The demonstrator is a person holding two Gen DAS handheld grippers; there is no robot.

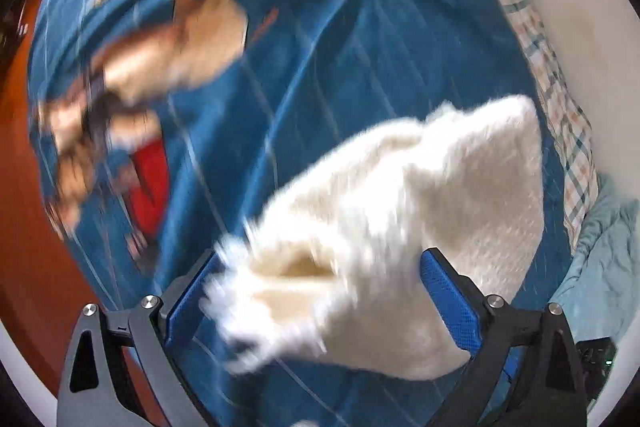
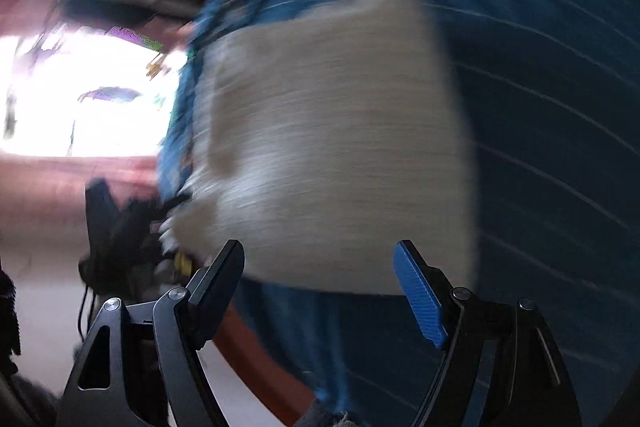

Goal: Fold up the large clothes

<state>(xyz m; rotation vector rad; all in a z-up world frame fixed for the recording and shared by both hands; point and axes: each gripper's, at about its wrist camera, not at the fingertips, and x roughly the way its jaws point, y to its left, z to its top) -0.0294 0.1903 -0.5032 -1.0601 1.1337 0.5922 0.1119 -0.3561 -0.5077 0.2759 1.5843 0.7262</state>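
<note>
L gripper (image 1: 320, 291) jaws wide apart, fluffy white garment (image 1: 400, 227) bunched between them, not pinched; long axis runs up-right from gripper across blue bedspread (image 1: 320, 67). R gripper (image 2: 320, 279) also spread, nothing held; garment just ahead, blurred. Farther: plaid cloth (image 1: 560, 99) at bedspread's right edge.

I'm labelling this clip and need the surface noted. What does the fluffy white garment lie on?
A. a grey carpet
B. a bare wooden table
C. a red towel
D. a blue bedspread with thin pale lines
D: in the left wrist view the white garment rests on the blue bedspread, whose thin pale lines run all around it.
</note>
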